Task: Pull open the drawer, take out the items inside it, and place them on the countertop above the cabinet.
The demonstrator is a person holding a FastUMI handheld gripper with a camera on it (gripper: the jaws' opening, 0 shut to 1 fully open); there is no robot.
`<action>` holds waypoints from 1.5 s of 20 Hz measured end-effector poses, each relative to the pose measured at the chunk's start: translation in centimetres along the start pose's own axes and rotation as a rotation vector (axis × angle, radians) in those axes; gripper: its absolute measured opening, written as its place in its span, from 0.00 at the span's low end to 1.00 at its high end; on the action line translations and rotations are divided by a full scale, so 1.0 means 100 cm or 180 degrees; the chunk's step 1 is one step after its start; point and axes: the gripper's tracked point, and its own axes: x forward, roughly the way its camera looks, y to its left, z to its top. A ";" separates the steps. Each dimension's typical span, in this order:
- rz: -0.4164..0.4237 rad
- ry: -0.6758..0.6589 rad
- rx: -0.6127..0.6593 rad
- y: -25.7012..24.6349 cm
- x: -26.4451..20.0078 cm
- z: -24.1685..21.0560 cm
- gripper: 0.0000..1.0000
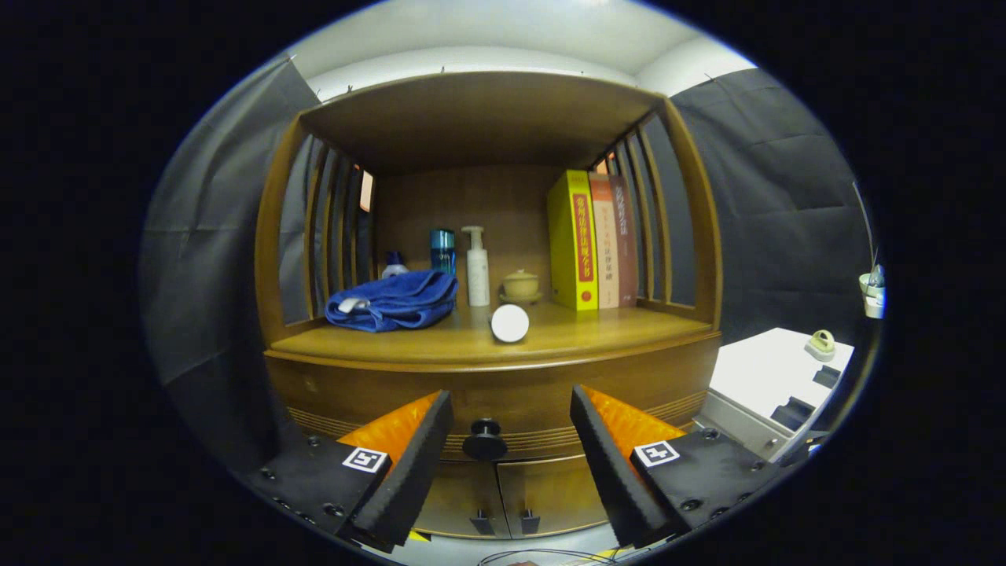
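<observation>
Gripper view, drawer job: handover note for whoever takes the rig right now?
Gripper: open, holding nothing, fingers spread either side of the drawer knob and not touching it.
Drawer: shut; its contents are hidden.
Countertop above it carries a blue towel, bottles at the back, a pump bottle, a small lidded pot, three upright books and a white round thing near the front edge.
Done: gripper lined up on the knob.
Left: close on the knob, pull the drawer open, lift the items out, set them on the countertop; free space looks best at front right.
</observation>
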 end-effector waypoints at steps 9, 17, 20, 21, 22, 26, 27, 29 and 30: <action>0.0228 -0.0340 0.0100 0.004 -0.108 0.073 0.98; 0.0260 -0.0395 0.0053 0.006 -0.126 0.089 0.98; 0.0314 -0.0396 0.0113 0.016 -0.123 0.085 0.98; 0.0353 -0.0379 0.0112 0.019 -0.123 0.082 0.98; 0.0369 -0.0383 0.0105 0.020 -0.122 0.081 0.98; 0.0325 -0.0372 0.0064 0.013 -0.119 0.077 0.98; 0.0318 -0.0380 0.0111 0.011 -0.118 0.078 0.98; 0.0334 -0.0396 0.0171 0.009 -0.121 0.082 0.98; 0.0322 -0.0413 0.0172 0.007 -0.120 0.084 0.98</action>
